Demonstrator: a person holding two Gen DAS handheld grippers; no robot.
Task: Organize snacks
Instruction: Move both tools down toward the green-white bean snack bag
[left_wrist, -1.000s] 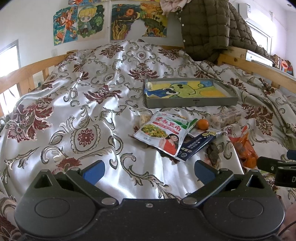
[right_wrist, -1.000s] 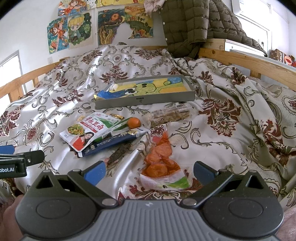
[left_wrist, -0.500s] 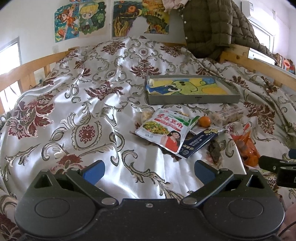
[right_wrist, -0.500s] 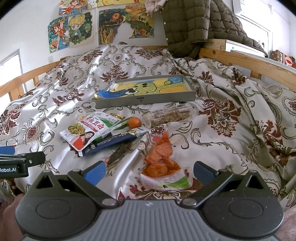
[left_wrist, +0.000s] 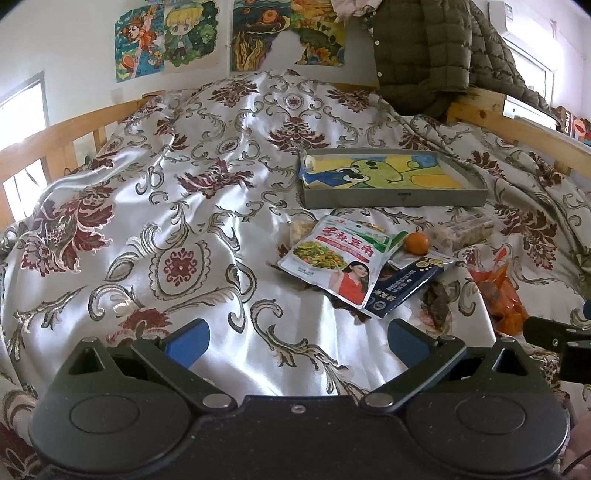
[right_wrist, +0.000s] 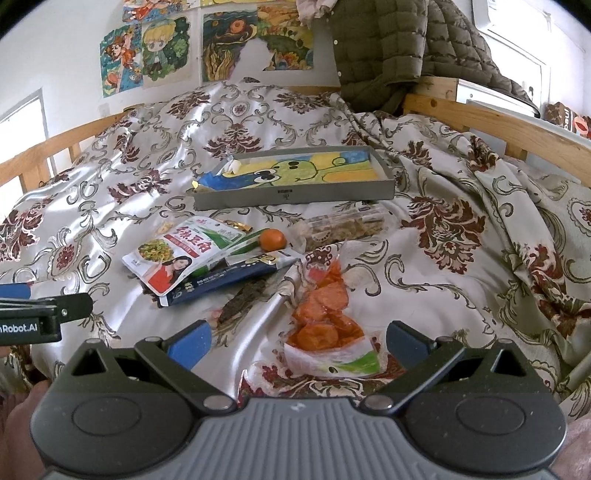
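Snacks lie in a loose pile on a patterned satin bedspread. A white and green pouch (left_wrist: 338, 260) (right_wrist: 184, 253) overlaps a dark blue packet (left_wrist: 404, 288) (right_wrist: 225, 280). A small orange (left_wrist: 416, 243) (right_wrist: 272, 239), a clear box of bars (left_wrist: 465, 230) (right_wrist: 343, 227), a dark strip snack (right_wrist: 243, 299) and a clear bag of orange pieces (left_wrist: 498, 291) (right_wrist: 325, 317) lie beside them. A grey tray (left_wrist: 391, 197) (right_wrist: 295, 194) with a cartoon lining sits behind. My left gripper (left_wrist: 295, 343) and right gripper (right_wrist: 297, 345) are both open and empty, held in front of the pile.
Wooden bed rails (left_wrist: 74, 129) (right_wrist: 498, 125) run along both sides. A green padded jacket (left_wrist: 424, 55) hangs at the back right. Cartoon posters (left_wrist: 166, 37) are on the wall. The bedspread left of the pile (left_wrist: 147, 221) is bare cloth.
The left wrist view has shifted slightly, with the pile now a little lower and further right. The right gripper has barely moved. Nothing has been picked up.
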